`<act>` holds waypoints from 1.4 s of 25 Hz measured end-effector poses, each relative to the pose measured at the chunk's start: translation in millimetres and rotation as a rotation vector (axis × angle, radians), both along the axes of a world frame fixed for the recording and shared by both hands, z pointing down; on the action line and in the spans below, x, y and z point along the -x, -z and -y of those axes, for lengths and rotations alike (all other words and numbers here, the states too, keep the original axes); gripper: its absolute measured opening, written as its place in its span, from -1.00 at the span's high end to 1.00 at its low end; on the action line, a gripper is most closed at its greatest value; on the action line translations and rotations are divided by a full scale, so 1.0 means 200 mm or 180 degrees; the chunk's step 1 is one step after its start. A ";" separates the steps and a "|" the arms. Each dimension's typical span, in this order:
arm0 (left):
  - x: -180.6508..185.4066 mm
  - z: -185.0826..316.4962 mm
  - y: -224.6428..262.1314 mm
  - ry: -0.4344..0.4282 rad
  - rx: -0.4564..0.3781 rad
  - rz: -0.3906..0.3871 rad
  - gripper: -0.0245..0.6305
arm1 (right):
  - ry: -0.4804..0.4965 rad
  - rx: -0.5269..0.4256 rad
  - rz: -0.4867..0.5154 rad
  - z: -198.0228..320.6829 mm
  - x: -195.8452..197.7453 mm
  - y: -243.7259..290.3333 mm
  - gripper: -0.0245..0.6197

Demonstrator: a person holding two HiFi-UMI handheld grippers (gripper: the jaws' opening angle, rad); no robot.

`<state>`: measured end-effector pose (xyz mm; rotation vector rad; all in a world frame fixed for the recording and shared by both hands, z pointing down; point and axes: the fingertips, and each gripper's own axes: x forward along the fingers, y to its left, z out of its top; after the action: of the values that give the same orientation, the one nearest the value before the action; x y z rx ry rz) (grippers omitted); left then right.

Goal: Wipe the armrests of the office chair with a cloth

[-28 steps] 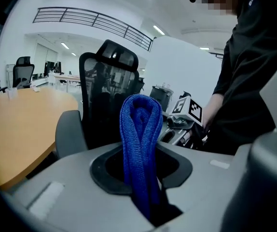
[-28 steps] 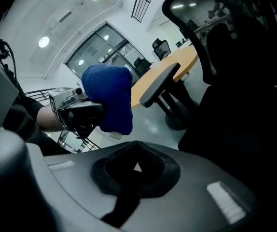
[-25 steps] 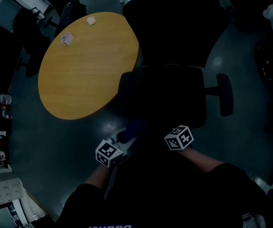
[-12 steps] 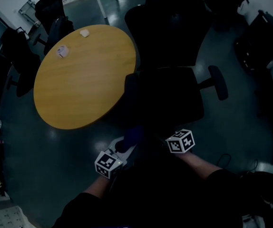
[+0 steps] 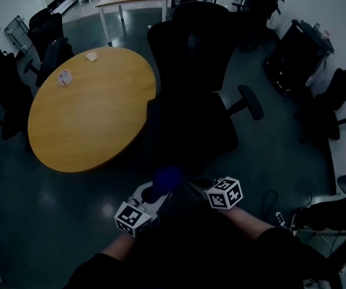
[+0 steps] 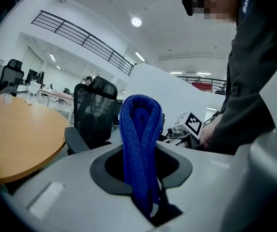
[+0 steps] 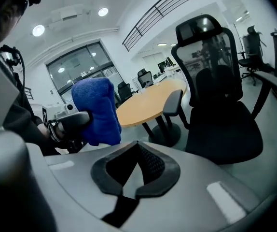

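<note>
Head view: near the bottom, left tool (image 5: 153, 192) gripping a blue cloth (image 5: 166, 178), right tool (image 5: 198, 185) just beside it. Beyond them the black office chair (image 5: 191, 125), armrests (image 5: 250, 103) well apart from the cloth, round bench (image 5: 88, 119) at left.

Left gripper view: jaws clamped on the folded cloth, standing upright.

Right gripper view: jaws closed together, nothing between; cloth at left, chair at right.

I see a round orange-brown wooden table (image 5: 88, 110) on the dark glossy floor (image 5: 269, 161). Near the table's far edge: small white crumpled item (image 5: 64, 77), smaller white scrap (image 5: 91, 56). Black mesh office chair (image 5: 191, 125) stands on the floor, just right of the table.
</note>
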<state>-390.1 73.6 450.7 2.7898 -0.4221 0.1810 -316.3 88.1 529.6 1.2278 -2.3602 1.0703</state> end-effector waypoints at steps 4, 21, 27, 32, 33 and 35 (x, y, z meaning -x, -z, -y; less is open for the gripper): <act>-0.01 -0.10 0.07 0.0011 -0.0037 -0.0066 0.57 | -0.0145 -0.0122 0.0038 -0.10 -0.06 0.12 0.91; -0.56 -0.52 0.31 0.0157 -0.0021 -0.0052 0.57 | -0.0494 -0.0698 0.0240 -0.59 -0.68 0.46 0.91; -0.82 -0.75 0.37 -0.0007 -0.0048 -0.0032 0.56 | -0.0475 -0.1096 -0.0038 -0.76 -0.84 0.56 0.91; -0.90 -0.84 0.40 -0.0091 -0.0173 -0.0024 0.56 | -0.0335 -0.1484 -0.0188 -0.82 -0.83 0.67 0.91; -0.90 -0.84 0.41 -0.0076 -0.0187 -0.0027 0.56 | -0.0329 -0.1535 -0.0196 -0.82 -0.83 0.69 0.91; -0.89 -0.83 0.42 -0.0012 -0.0198 -0.0049 0.56 | -0.0313 -0.1598 -0.0205 -0.82 -0.83 0.71 0.91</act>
<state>-212.6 240.6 366.3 2.8512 -0.4256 0.1496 -150.2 252.2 388.0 1.5230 -2.6288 0.4560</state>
